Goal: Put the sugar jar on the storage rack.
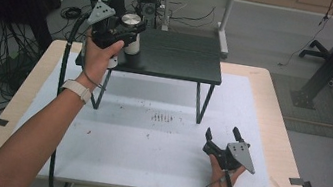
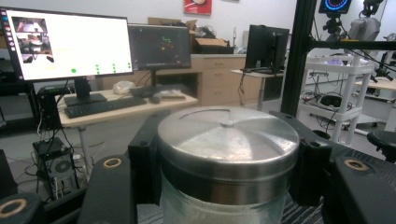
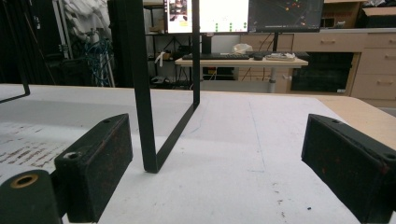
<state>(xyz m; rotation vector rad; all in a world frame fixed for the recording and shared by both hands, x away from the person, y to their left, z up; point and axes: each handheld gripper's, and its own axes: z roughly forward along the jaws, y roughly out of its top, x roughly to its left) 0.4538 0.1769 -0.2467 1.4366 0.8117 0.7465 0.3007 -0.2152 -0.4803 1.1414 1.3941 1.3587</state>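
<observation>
left gripper view: left tongs clamp unlabelled steel-lidded jar; right tongs open.

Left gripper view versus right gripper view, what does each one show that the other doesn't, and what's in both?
Left gripper view alone: the left gripper shut on a glass jar with a metal lid, pads pressed on the lid's sides; a white cart at right.

Right gripper view alone: the right gripper open with nothing between its jaws, low over the white mat, facing a black shelf leg.

Both: the lit monitor on a desk with a keyboard, and wooden cabinets behind.
</observation>
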